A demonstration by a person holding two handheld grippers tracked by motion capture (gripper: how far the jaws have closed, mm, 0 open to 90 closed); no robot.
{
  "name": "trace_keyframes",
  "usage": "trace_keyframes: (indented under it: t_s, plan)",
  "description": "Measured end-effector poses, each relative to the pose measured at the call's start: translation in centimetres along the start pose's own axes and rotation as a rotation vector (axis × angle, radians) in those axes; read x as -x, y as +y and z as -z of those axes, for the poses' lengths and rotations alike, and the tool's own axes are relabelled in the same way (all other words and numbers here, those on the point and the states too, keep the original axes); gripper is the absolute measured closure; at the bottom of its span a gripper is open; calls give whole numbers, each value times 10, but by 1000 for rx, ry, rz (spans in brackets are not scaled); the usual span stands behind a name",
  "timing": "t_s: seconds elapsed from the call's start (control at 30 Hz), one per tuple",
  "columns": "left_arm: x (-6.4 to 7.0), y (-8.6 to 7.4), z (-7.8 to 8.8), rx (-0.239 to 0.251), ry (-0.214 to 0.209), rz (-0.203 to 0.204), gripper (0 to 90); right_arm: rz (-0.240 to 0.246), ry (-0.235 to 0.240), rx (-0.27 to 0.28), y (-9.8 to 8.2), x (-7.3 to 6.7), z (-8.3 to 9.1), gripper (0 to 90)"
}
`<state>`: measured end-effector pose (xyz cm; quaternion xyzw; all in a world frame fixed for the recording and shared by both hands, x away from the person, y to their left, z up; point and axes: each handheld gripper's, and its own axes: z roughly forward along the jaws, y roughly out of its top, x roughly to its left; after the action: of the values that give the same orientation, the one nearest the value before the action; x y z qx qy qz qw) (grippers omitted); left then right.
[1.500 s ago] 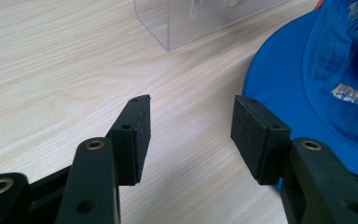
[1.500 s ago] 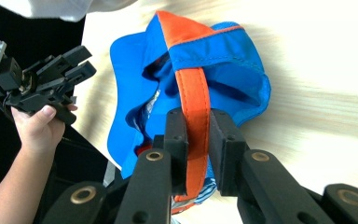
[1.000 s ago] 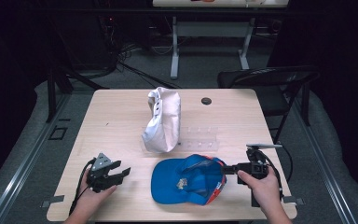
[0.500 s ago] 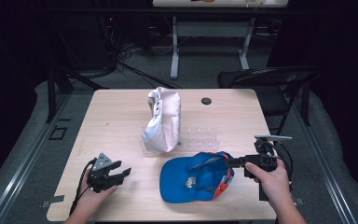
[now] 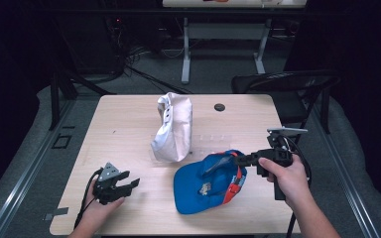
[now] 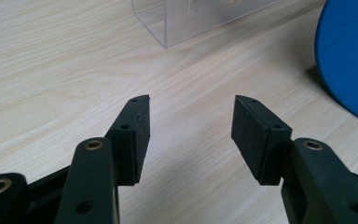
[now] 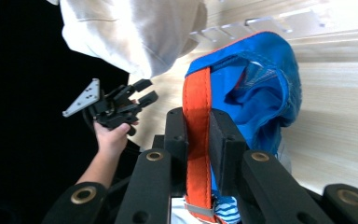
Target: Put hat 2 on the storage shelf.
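The wooden table (image 5: pixel 129 124) carries two caps and a clear stand. The white cap (image 5: pixel 172 130) hangs on the clear acrylic stand (image 6: pixel 200 21) at the table's middle, so that one looks already placed. What is in hand now is the blue cap (image 5: pixel 206 181), which sits at the near right of the table, just near and right of the white one, upside down with its inside showing and its far-right edge raised off the wood.

The right gripper (image 5: pixel 240 159) has its jaws closed on the cap's orange back strap (image 7: pixel 197 140); the right gripper view shows the strap pinched flat between the two pads, with the blue crown hanging beyond them. So the pick-up seems done and the lift only begun, since the brim appears to lie on the table.

The left gripper (image 5: pixel 126 184) rests at the near left, well apart from both caps, its jaws spread with nothing but bare wood between them in the left gripper view.

By my reading, what is left is to carry the blue cap clear of the table and set it where it belongs, probably on or beside the stand. The free hand has no share in the work yet.
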<state>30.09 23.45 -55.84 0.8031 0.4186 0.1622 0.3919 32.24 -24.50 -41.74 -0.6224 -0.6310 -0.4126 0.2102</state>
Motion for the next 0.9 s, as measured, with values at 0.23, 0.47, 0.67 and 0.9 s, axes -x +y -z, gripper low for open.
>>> trace_keyframes:
  t_s: [0.23, 0.47, 0.67, 0.9]
  plan:
    - [-1, 0, 1, 0, 1, 5, 475, -3, 14, -22, 6, -16, 5, 787]
    - [-2, 0, 1, -3, 2, 5, 475, -34, 92, -7, 9, -34, 8, 787]
    - [-3, 0, 1, 3, 4, 7, 475, -22, 81, 1, 15, -48, 11, 787]
    - [-3, 0, 2, 5, 4, 6, 475, -29, 49, 15, 18, -54, 19, 787]
